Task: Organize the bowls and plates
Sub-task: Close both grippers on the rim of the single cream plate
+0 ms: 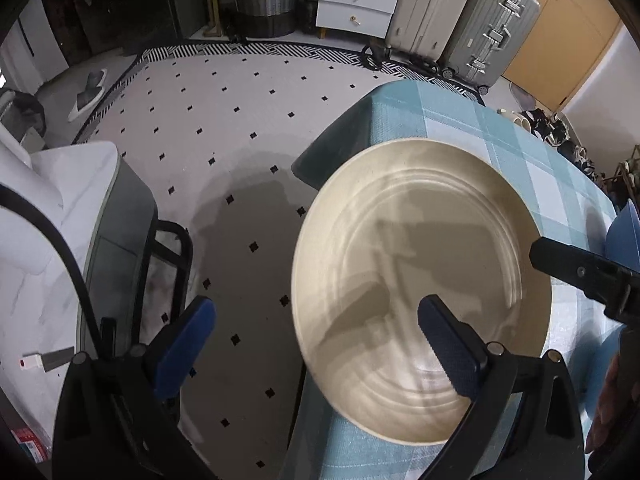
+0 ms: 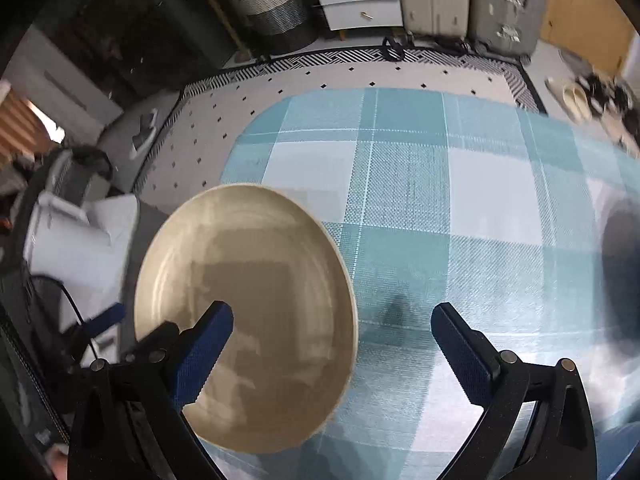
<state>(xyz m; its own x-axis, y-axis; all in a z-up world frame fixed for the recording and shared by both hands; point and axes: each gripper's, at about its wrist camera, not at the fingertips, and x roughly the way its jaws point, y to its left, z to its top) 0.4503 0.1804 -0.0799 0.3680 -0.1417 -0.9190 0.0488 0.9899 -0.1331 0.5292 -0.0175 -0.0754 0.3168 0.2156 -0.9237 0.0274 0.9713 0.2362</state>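
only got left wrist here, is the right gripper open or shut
Observer: Open. The right gripper has its fingers wide apart, one over the plate, the other over the cloth.
Operator: any dishes further right on the table
Observer: A dark shape sits at the cloth's right edge, too blurred to name.
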